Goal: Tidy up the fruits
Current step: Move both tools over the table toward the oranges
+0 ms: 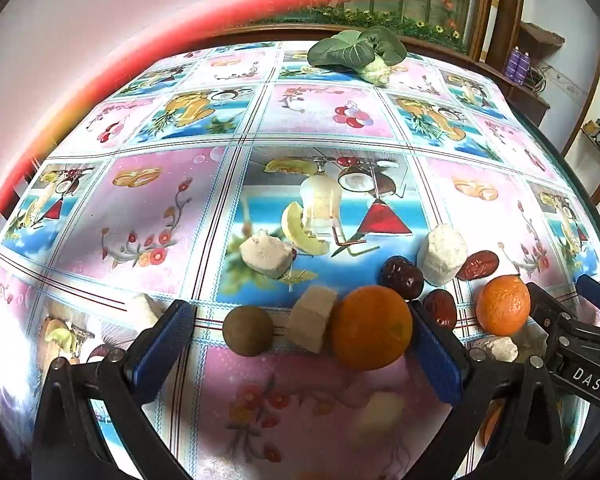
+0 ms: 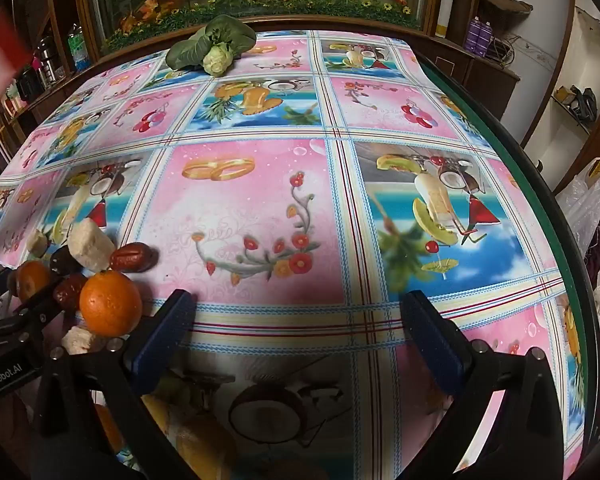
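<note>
Resting against the open left claw's (image 1: 300,328) right finger, an orange (image 1: 371,328).

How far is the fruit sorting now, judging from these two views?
Nothing looks sorted yet: round orange fruit, second orange, dark red dates, pale white chunks and a brown round fruit lie mixed together. In hand: nothing; the left gripper is open around the near orange, the right gripper open over bare cloth. All grouping remains.
</note>
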The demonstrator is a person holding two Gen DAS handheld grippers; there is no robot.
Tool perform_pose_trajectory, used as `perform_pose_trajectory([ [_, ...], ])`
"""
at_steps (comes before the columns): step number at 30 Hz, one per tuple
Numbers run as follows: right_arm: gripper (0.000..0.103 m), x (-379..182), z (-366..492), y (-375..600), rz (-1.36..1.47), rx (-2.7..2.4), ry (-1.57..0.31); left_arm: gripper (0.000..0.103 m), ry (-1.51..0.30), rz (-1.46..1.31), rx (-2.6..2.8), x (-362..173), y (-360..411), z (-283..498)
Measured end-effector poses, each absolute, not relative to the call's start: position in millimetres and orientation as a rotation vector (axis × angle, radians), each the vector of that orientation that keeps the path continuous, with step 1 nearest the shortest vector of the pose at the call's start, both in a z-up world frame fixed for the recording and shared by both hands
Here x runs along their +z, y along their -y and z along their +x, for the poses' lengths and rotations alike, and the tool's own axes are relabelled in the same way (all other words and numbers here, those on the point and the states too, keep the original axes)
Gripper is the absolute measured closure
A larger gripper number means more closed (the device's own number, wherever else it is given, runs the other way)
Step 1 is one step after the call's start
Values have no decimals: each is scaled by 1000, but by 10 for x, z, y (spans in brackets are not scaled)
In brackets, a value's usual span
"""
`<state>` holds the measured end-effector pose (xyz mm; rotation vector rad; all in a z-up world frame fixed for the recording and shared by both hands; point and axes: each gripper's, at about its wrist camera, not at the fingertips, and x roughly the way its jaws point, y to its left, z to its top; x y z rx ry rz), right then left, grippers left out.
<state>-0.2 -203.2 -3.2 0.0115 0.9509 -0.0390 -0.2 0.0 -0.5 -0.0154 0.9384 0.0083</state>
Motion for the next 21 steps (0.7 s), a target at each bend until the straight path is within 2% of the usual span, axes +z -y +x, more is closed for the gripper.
perform_pose_trajectory([
  [21, 0, -34, 0, 2032, 12, -39, -952, 1, -941, -16, 8, -13, 1, -16],
])
